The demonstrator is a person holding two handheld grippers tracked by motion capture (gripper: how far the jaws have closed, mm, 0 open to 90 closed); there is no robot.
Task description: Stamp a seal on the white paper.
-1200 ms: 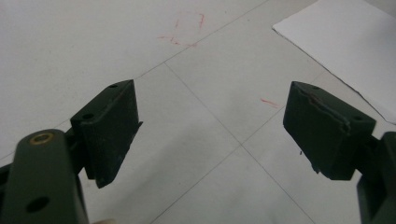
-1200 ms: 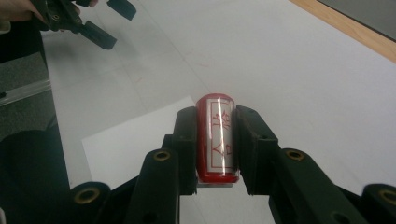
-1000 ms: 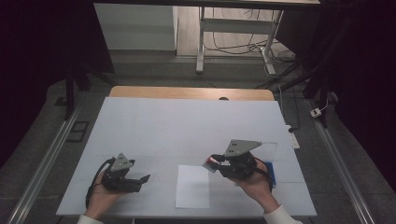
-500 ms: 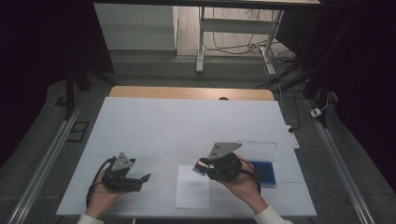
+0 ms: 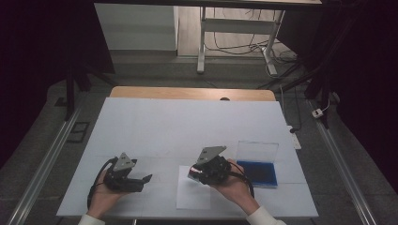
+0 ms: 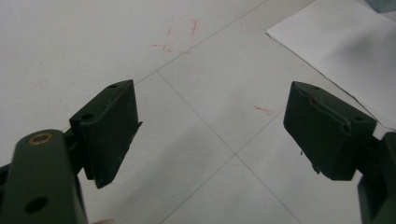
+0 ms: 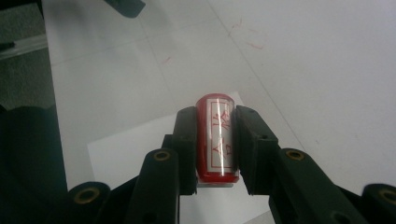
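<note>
A: What do we have in the right gripper (image 7: pixel 215 140)? In the right gripper view its jaws are clamped on the flat sides of a red stamp (image 7: pixel 216 135), a small block with a clear face and red characters, held at lower centre of that frame.

B: In the high view we see the same stamp (image 5: pixel 194 173) poking from the gripper just below centre, over the upper edge of the white paper (image 5: pixel 193 200). We judge it light and rigid, but its glossy plastic looks slippery, so holding it across the two broad sides, as now, seems the sound choice; the ends would let it twist.

A: And the left gripper (image 6: pixel 212 128)?

B: Its jaws stand wide apart with nothing between them, just bare table (image 6: pixel 93 42) with faint red marks. In the high view it rests at lower left (image 5: pixel 141 180).

A: What differs from a second ago?

B: Our right hand has come leftward and down in the frame, from beside the blue ink pad case (image 5: pixel 257 168) to over the paper. The left hand has not shifted, and the case lies open as before.
</note>
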